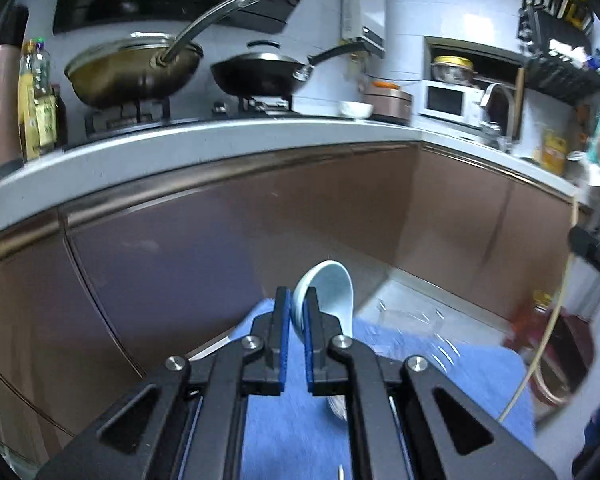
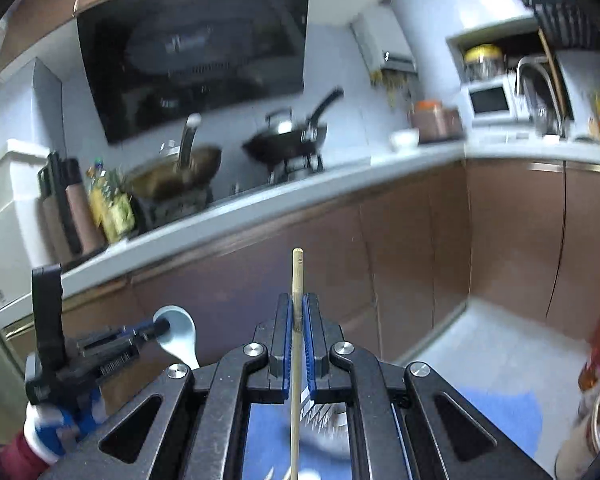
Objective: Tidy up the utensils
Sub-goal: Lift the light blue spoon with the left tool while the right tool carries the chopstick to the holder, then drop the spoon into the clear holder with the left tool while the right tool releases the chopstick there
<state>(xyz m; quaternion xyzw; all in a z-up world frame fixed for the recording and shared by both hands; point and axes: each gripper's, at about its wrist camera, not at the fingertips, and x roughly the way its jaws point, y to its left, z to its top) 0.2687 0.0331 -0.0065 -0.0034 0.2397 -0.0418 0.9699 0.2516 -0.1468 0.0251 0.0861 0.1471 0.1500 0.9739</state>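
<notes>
My left gripper (image 1: 296, 308) pinches the pale blue soup spoon (image 1: 332, 296), bowl up; my right gripper (image 2: 298, 316) clamps a wooden chopstick (image 2: 297, 280), long axis vertical, both raised over the blue mat (image 1: 292, 420).

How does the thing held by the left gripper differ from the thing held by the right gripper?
The left gripper holds a pale blue ceramic spoon, broad and curved; the right gripper holds a thin, straight wooden chopstick. The spoon is tilted; the chopstick stands upright. Both are clamped between blue pads.
</notes>
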